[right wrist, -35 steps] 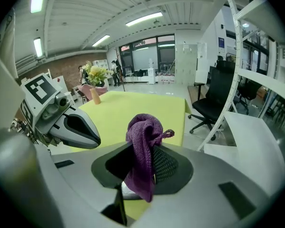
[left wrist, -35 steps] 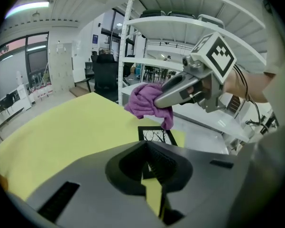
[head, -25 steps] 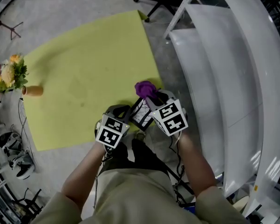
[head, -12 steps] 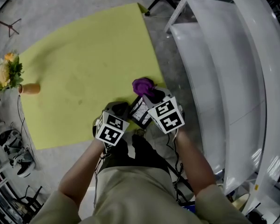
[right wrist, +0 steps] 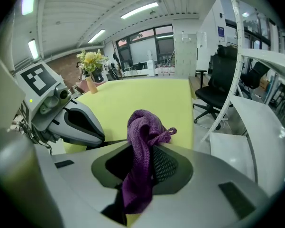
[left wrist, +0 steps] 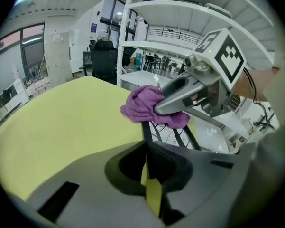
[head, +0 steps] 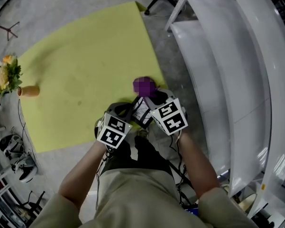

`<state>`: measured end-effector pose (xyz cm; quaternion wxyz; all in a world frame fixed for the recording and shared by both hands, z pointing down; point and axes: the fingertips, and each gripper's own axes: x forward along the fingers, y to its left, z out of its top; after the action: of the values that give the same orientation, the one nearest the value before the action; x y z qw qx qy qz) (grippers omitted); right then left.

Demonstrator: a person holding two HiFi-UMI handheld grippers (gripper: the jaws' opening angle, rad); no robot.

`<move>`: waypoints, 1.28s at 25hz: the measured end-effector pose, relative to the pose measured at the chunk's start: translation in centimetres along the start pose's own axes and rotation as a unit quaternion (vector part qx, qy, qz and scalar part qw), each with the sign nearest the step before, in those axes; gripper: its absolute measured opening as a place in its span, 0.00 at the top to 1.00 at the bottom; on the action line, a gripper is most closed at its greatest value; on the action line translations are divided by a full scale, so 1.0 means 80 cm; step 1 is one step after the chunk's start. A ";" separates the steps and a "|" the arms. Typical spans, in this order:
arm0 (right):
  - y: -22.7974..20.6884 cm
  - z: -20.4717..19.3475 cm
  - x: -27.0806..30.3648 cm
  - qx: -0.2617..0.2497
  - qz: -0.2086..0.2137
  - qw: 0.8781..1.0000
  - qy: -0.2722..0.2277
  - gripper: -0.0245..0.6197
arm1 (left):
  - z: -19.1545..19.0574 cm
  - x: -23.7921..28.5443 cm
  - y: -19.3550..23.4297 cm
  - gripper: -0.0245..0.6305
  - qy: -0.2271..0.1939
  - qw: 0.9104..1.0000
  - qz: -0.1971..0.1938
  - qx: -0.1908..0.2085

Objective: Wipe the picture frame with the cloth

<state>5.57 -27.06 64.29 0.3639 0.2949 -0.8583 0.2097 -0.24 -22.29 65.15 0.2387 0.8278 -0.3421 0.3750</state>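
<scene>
No legible text, labels or numbers.

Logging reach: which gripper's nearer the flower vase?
Left. Left gripper, holding the picture frame, sits toward the flower vase; right gripper, clamping the cloth, is beyond it.

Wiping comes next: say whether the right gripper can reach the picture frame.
Likely yes: the right gripper holds the cloth seemingly against the picture frame gripped by the left gripper; nothing lies between.
</scene>
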 end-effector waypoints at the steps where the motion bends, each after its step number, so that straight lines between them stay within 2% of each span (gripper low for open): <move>1: 0.000 -0.005 -0.004 -0.001 -0.001 1.000 0.006 0.79 | 0.001 0.000 -0.001 0.94 -0.003 1.000 0.001 -0.001; 4: -0.001 -0.027 -0.020 0.000 -0.006 0.999 0.032 0.80 | 0.002 0.001 0.001 0.94 -0.008 1.000 0.005 -0.002; 9: -0.015 -0.066 -0.055 0.011 -0.022 0.998 0.060 0.81 | 0.000 0.001 0.001 0.95 0.006 1.000 0.012 0.003; 12: -0.033 -0.092 -0.086 0.017 -0.057 0.994 0.096 0.82 | 0.001 0.003 0.001 0.95 0.001 1.000 0.015 0.005; 14: -0.044 -0.088 -0.108 0.002 -0.099 0.991 0.089 0.83 | -0.001 0.001 0.002 0.95 -0.002 1.000 0.015 0.006; 16: -0.044 -0.070 -0.125 -0.007 -0.110 0.992 0.064 0.83 | -0.002 0.000 0.002 0.95 -0.002 1.000 0.013 0.007; 20: -0.016 -0.010 -0.121 -0.017 -0.059 0.998 0.009 0.83 | 0.000 0.001 0.000 0.95 -0.002 1.000 0.005 0.002; 24: 0.021 0.039 -0.077 -0.012 0.004 0.999 -0.033 0.83 | 0.002 0.001 0.001 0.95 -0.014 1.000 0.003 -0.004; 27: 0.040 0.038 -0.037 -0.008 0.029 0.999 -0.017 0.83 | 0.002 0.002 0.001 0.95 -0.018 1.000 0.003 -0.011; 32: 0.053 -0.002 -0.004 0.003 0.037 0.999 0.030 0.83 | 0.001 0.001 0.002 0.95 -0.020 1.000 0.004 -0.020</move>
<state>3.01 -23.75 63.52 0.3802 0.2582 -0.8566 0.2344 -0.27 -22.44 65.19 0.2472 0.8286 -0.3578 0.3527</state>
